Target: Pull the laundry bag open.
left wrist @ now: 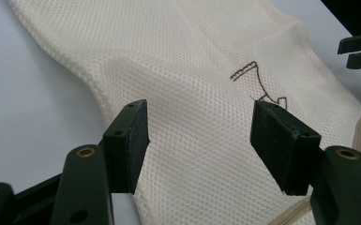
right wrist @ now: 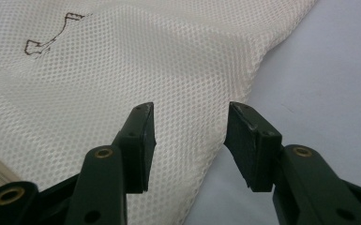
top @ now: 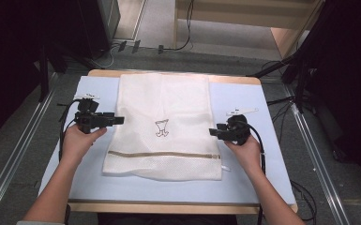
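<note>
White mesh laundry bag [top: 161, 126] lies flat and spread along the middle of the pale blue table [top: 244, 185], zip band [top: 164, 154] near the person's side, a small brown emblem [top: 162, 127] at its centre. The spreading looks largely done: the cloth shows shallow ripples only, though the far end is dim and its lie cannot be judged with certainty. The left gripper [top: 120, 120] hovers at the bag's left edge, jaws standing wide apart with nothing between them; the left gripper view shows mesh below the pads, not pinched. The right gripper [top: 213, 132] sits at the right edge, jaws likewise parted and empty. Remaining work, by judgement, is a fresh grasp for folding or final smoothing. Bare table borders both long edges of the bag, giving each hand free room outward; the near edge also has a clear strip.
</note>
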`<state>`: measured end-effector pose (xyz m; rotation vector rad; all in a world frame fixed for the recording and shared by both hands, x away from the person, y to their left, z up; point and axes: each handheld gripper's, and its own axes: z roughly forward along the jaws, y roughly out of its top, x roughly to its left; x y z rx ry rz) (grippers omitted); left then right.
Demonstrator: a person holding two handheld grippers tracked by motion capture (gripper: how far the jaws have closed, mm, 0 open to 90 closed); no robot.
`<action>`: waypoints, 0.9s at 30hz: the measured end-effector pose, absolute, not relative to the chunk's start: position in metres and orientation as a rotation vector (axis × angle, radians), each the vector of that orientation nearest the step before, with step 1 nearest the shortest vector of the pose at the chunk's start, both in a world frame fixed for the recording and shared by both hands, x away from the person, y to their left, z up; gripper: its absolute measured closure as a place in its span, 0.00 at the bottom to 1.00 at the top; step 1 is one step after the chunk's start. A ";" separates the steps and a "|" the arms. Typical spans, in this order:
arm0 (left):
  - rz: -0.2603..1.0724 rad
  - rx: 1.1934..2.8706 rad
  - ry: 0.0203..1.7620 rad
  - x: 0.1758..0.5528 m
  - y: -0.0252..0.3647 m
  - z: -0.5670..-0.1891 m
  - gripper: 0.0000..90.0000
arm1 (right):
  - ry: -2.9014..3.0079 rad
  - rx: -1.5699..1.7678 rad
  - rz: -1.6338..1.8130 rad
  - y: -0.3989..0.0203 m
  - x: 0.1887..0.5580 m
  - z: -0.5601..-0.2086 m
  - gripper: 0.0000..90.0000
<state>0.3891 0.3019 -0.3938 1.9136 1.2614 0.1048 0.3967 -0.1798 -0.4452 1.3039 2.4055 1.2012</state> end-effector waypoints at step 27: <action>0.093 1.978 1.126 0.378 0.253 -0.387 0.40 | 2.493 1.313 1.161 -0.194 0.340 -0.451 0.83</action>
